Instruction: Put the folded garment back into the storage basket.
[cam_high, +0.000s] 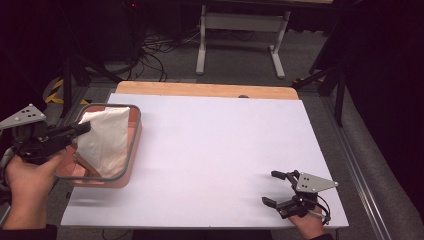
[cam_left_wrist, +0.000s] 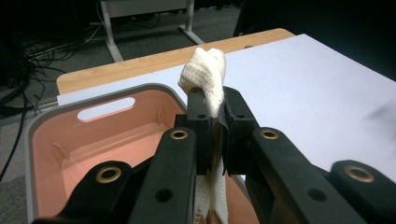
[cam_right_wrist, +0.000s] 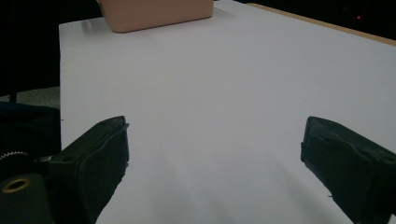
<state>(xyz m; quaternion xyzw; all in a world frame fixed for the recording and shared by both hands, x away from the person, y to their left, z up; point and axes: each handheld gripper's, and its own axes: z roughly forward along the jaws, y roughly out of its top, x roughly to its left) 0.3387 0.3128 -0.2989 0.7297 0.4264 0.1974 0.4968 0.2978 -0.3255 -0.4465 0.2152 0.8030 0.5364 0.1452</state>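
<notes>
In the high view, a white tabletop (cam_high: 210, 150) fills the middle of the scene, with a strip of bare wood along its far edge. A pink plastic bin (cam_high: 131, 170) with a grey rim sits at the tabletop's left edge. A white cloth (cam_high: 105, 140) hangs over the bin's open top, spread in a rough triangle from the far rim down toward the near rim. The left gripper (cam_high: 85, 127) comes in from the lower left, held in a person's hand, and its black tip meets the cloth's upper left corner. The right gripper (cam_high: 276, 188) rests near the tabletop's near right corner, well apart from the bin, its fingers spread wide with nothing between them. Beyond the tabletop, a grey floor carries loose cables and the white legs of another table (cam_high: 240, 37).

In the left gripper view, the left gripper (cam_left_wrist: 215, 119) has its two black fingers pressed together on the white cloth (cam_left_wrist: 208, 77). A bunched knot of woven fabric stands up above the fingertips, and more cloth trails down below them. Behind and beneath lies the pink bin (cam_left_wrist: 93, 140), its inside bare on this side, with a slot handle cut in the far wall.

In the right gripper view, the right gripper (cam_right_wrist: 215, 149) shows its fingers far apart over bare white tabletop (cam_right_wrist: 210, 79). The pink bin (cam_right_wrist: 154, 11) sits at the far edge of the picture.
</notes>
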